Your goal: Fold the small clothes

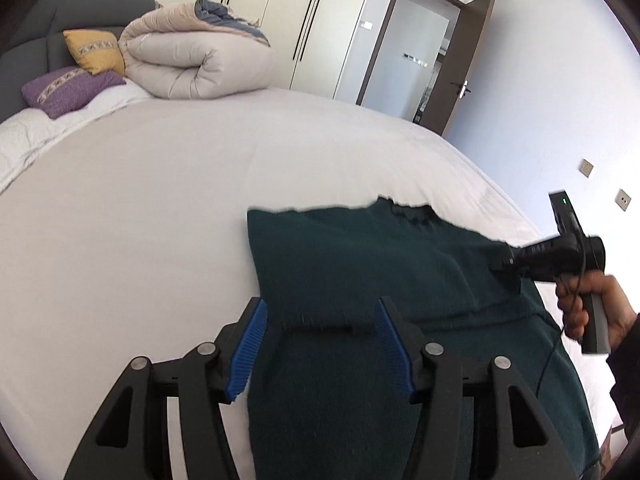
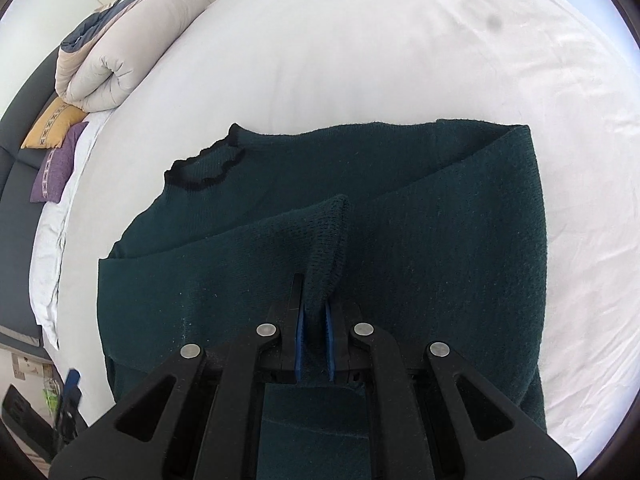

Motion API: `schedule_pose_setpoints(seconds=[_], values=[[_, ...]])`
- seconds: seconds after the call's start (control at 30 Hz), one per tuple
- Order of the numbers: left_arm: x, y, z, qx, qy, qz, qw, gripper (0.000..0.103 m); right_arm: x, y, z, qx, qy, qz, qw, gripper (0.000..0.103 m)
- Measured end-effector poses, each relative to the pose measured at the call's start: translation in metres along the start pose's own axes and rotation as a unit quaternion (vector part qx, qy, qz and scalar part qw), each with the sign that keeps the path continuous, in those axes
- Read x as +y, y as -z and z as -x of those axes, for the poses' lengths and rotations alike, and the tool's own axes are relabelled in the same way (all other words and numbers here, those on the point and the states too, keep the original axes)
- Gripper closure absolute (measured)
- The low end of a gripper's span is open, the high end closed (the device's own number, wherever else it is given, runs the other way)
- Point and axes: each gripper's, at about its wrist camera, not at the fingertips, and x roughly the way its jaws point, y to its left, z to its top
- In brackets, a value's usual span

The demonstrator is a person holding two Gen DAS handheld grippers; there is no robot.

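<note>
No text, label, brand, number or sign can be read in either view

Place: a home bedroom.
Bed: a wide bed (image 1: pixel 168 184) under a white sheet, with a dark grey padded headboard (image 1: pixel 48 12) at its far edge.
Bedding: a rolled beige duvet (image 1: pixel 192 60) near the headboard, beside a yellow pillow (image 1: pixel 94 50) and a purple pillow (image 1: pixel 68 88).
Storage: tall cream wardrobe doors (image 1: pixel 288 12).
Exit: a brown door (image 1: pixel 466 68) standing open.
</note>
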Motion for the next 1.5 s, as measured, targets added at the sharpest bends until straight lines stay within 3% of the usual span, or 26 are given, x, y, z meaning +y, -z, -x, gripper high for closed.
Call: schedule_pose_setpoints(seconds=[0.07, 0.13, 0.27, 0.37, 0.43, 0.6, 0.93, 1.03, 1.13, 1.2, 1.27, 1.37, 1.43, 1.5], values=[[0.002, -0.026, -0.016, -0.009, -0.011, -0.011, 0.9998, 0.045, -0.002, 0.002, 0.001, -0.003, -0.009, -0.007, 1.0, 0.095], [0.005, -0.046, -0.042, 0.008, -0.015, -0.012, 0.9998, 0.047, -0.004, 0.002, 0.002, -0.003, -0.006, -0.006, 1.0, 0.095], [0.007, -0.054, -0.105, 0.079, -0.035, -0.024, 0.996, 0.062, -0.012, 0.002, -0.006, 0.005, -0.009, -0.02, 1.0, 0.095], [0.02, -0.036, -0.147, 0.143, -0.051, -0.018, 0.9883, 0.062, -0.024, 0.004, -0.012, 0.004, -0.036, -0.046, 0.998, 0.095], [0.023, -0.028, -0.146, 0.121, -0.045, -0.02, 0.9914, 0.062, -0.031, 0.004, -0.011, 0.003, -0.05, -0.056, 0.997, 0.095], [0.021, -0.028, -0.146, 0.119, -0.053, -0.039, 0.9907, 0.062, -0.037, 0.007, -0.004, -0.01, -0.048, -0.062, 0.997, 0.095], [0.023, -0.022, -0.141, 0.119, -0.052, -0.043, 0.9906, 0.062, -0.026, 0.014, -0.001, -0.026, -0.009, -0.046, 0.999, 0.095], [0.022, -0.021, -0.143, 0.115, -0.049, -0.042, 0.9912, 0.062, -0.041, 0.013, -0.012, -0.024, -0.046, -0.054, 0.997, 0.095], [0.024, -0.02, -0.139, 0.111, -0.043, -0.042, 0.992, 0.062, -0.063, 0.017, -0.009, -0.028, -0.105, -0.106, 0.988, 0.095], [0.024, -0.018, -0.129, 0.109, -0.042, -0.038, 0.9925, 0.061, -0.077, 0.023, 0.002, -0.044, -0.102, -0.14, 0.984, 0.095], [0.026, -0.01, -0.112, 0.119, -0.058, -0.029, 0.9908, 0.035, -0.083, 0.034, 0.025, -0.071, -0.059, -0.145, 0.985, 0.093], [0.035, 0.014, -0.067, 0.113, -0.046, 0.003, 0.9925, 0.031, -0.091, 0.059, 0.064, -0.107, -0.04, -0.126, 0.985, 0.072], [0.041, 0.034, -0.034, 0.114, -0.028, 0.035, 0.9925, 0.027, -0.099, 0.087, 0.09, -0.125, -0.046, -0.122, 0.984, 0.034], [0.044, 0.057, -0.003, 0.119, -0.014, 0.052, 0.9914, 0.027, -0.105, 0.114, 0.109, -0.131, -0.045, -0.106, 0.985, 0.033]])
